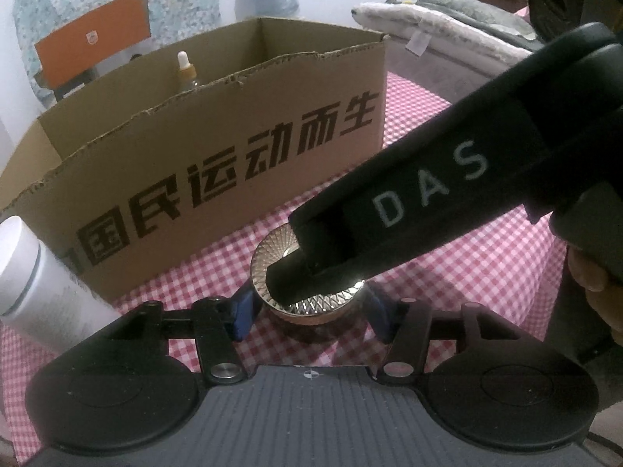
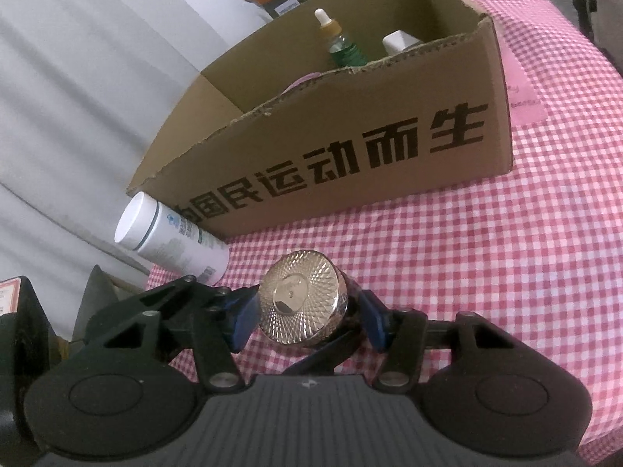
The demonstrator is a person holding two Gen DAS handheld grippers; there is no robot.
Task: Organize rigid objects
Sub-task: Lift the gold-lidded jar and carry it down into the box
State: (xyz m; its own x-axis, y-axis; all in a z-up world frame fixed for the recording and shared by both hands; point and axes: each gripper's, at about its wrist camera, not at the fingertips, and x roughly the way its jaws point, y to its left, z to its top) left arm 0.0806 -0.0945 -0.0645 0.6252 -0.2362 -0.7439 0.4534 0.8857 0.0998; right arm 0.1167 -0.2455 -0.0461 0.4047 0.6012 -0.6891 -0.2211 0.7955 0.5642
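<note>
A dark jar with a faceted metallic lid [image 1: 311,305] [image 2: 301,299] stands on the pink checked cloth in front of a cardboard box [image 1: 233,155] [image 2: 350,148]. My left gripper [image 1: 309,317] has its blue pads against the jar's two sides, shut on it. The right gripper [image 2: 307,321] is also shut on the jar at lid height, blue pads on either side. In the left wrist view its black fingers [image 1: 296,276] reach in from the right and hide part of the lid. The jar's lower body is mostly hidden.
Inside the box stand a dropper bottle [image 1: 186,74] [image 2: 338,46] and a white-capped bottle [image 2: 397,43]. A white bottle [image 2: 175,241] [image 1: 39,272] lies at the box's left corner near the table edge. A hand [image 1: 595,295] shows at the right. Checked cloth [image 2: 506,253] stretches rightward.
</note>
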